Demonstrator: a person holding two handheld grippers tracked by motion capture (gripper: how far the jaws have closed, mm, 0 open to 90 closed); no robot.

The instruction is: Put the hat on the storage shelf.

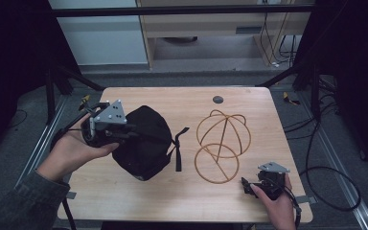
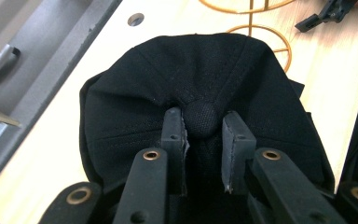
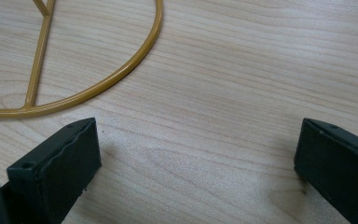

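Left gripper (image 2: 201, 140): clamped on the top button and bunched cloth at the crown of the black cap (image 2: 200, 88); the left gripper view shows the pads pinching either side of the button.
Black cap: on the left half of the desk (image 1: 182, 201), its crown held at the gripper, its strap (image 1: 178, 148) trailing toward the wire stand; from the high view I cannot tell whether its underside rests on the wood.
Wire stand (image 1: 220, 143): gold, a dome of hoops over a ring base, right of the cap and apart from it.
High view adds: the left hand (image 1: 72, 151) cupped under the gripper from the left edge, its jaws pointing across toward the cap; the right hand (image 1: 278, 203) low at the near right corner.
Right gripper (image 3: 196, 158): jaws wide apart with bare wood between them, just beside the stand's base ring, not touching it.
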